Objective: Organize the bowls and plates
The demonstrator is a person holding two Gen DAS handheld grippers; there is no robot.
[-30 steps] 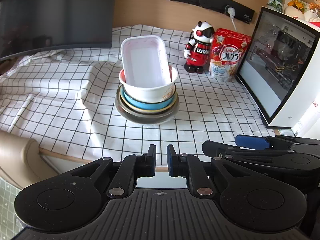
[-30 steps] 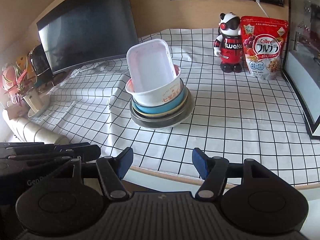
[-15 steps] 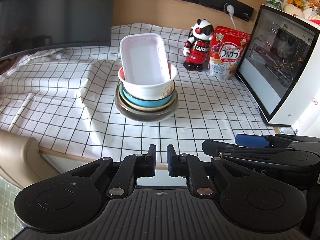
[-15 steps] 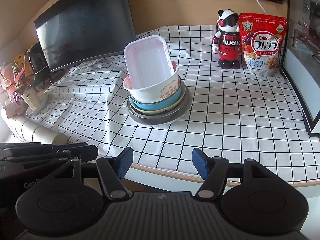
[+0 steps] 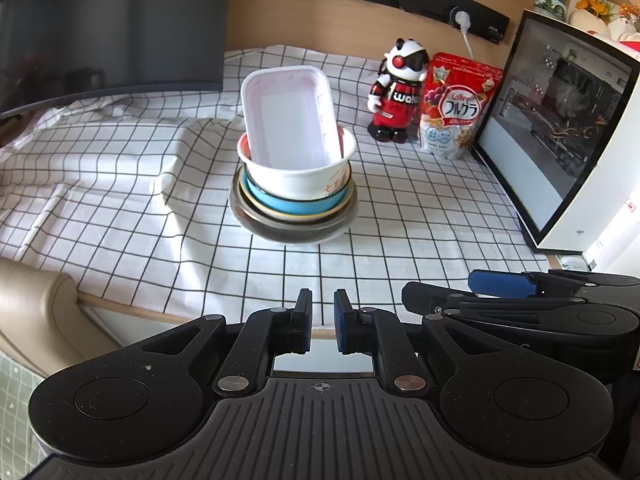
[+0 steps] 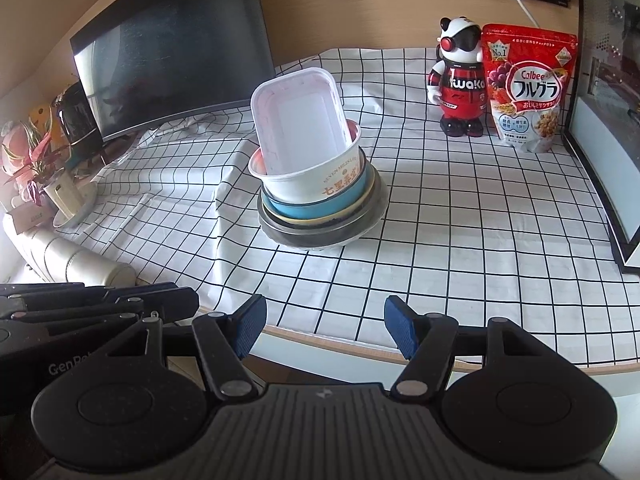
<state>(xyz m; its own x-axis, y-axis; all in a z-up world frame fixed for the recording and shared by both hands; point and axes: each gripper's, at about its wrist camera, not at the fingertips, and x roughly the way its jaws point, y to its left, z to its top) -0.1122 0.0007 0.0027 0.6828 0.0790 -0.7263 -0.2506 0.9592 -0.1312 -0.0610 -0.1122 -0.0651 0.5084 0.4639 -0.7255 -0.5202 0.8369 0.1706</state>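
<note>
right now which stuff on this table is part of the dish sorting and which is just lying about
Job:
white tray
white bowl
blue bowl
cream plate
grey bowl

Lying about:
robot figure
cereal bag
monitor
PC case
potted plant

Looks like someone's home desk setup: big curved monitor [image 6: 172, 48], glass-sided PC case [image 5: 560, 136], cereal bag [image 6: 528, 88], robot toy [image 6: 460, 80], checkered cloth [image 6: 460, 216] over the tabletop [image 6: 360, 344].

Tray [image 5: 289, 120] in bowl [image 5: 298, 178], atop stack [image 5: 294, 220].
</note>
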